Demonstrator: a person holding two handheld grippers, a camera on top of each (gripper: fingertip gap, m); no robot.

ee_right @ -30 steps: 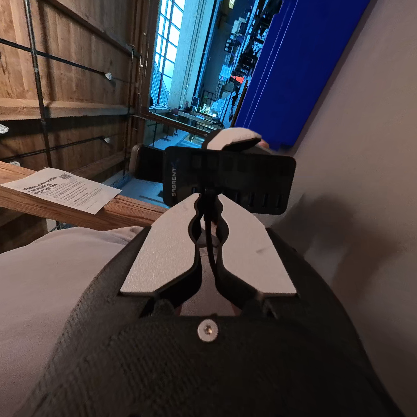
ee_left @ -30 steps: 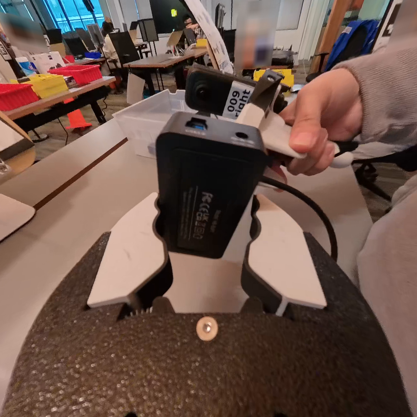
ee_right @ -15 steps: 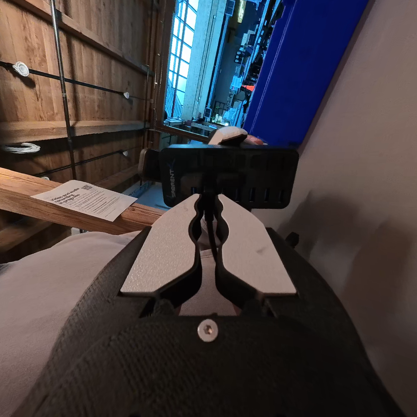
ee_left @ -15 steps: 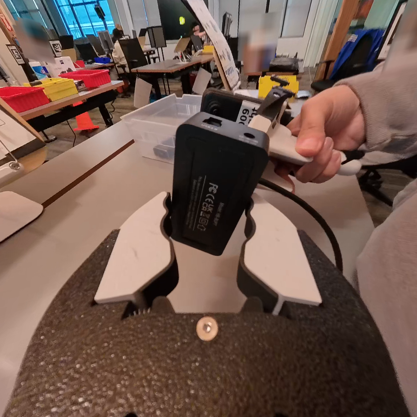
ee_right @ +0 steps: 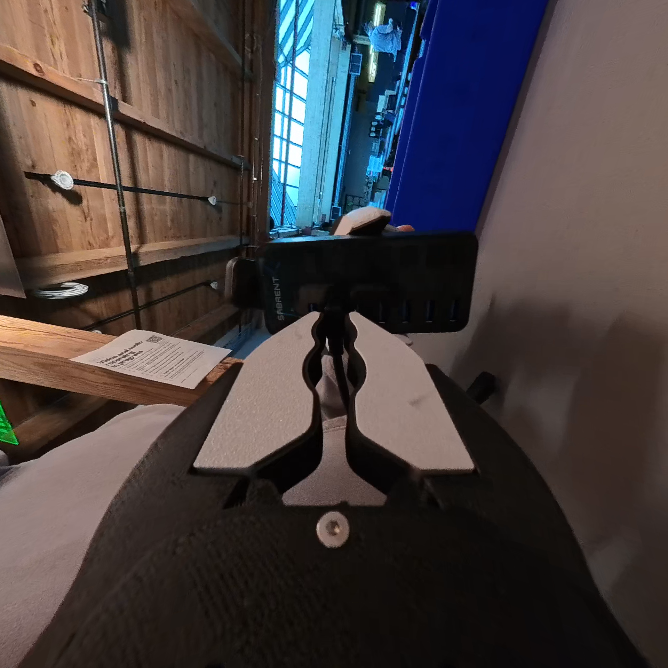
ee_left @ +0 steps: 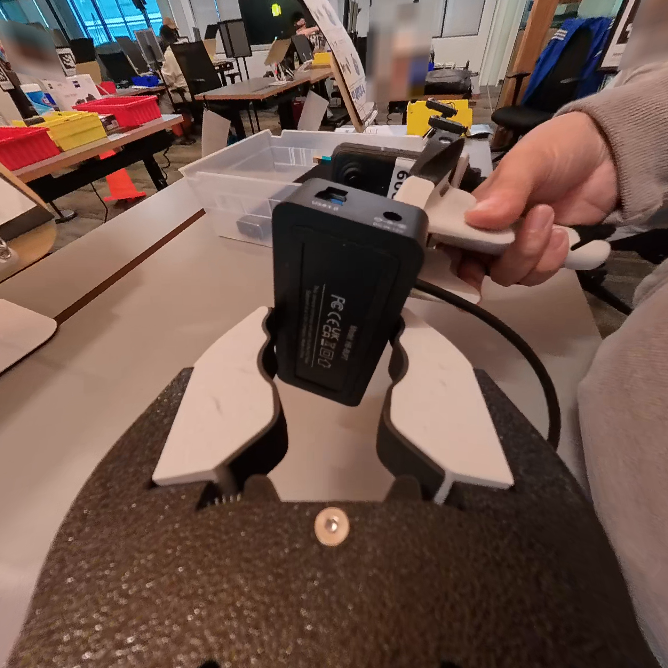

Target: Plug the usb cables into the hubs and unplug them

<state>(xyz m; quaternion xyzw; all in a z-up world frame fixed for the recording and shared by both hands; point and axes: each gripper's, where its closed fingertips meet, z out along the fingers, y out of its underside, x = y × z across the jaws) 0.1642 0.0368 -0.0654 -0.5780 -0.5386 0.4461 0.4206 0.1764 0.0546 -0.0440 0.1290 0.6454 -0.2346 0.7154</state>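
My left gripper [ee_left: 334, 321] is shut on a black USB hub [ee_left: 343, 289] and holds it upright above the grey table [ee_left: 126, 325]. My right gripper [ee_right: 334, 321] is shut on a black USB cable [ee_right: 338, 354] just behind its plug. The plug meets the port row of the hub [ee_right: 368, 282]; I cannot tell how deep it sits. In the left wrist view the cable [ee_left: 506, 336] loops out to the right of the hub. The right gripper's camera [ee_left: 361, 170] shows behind the hub, held by a hand [ee_left: 542, 202].
A clear plastic bin [ee_left: 235, 173] stands on the table behind the hub. A pale board [ee_left: 21, 325] lies at the left edge. A grey sleeve [ee_left: 632, 433] fills the right side. Red and yellow bins [ee_left: 72, 123] sit on far desks.
Both grips hold. The two grippers have turned slightly together, so the background has shifted in both views. The hub leans a little more to the left in my left gripper.
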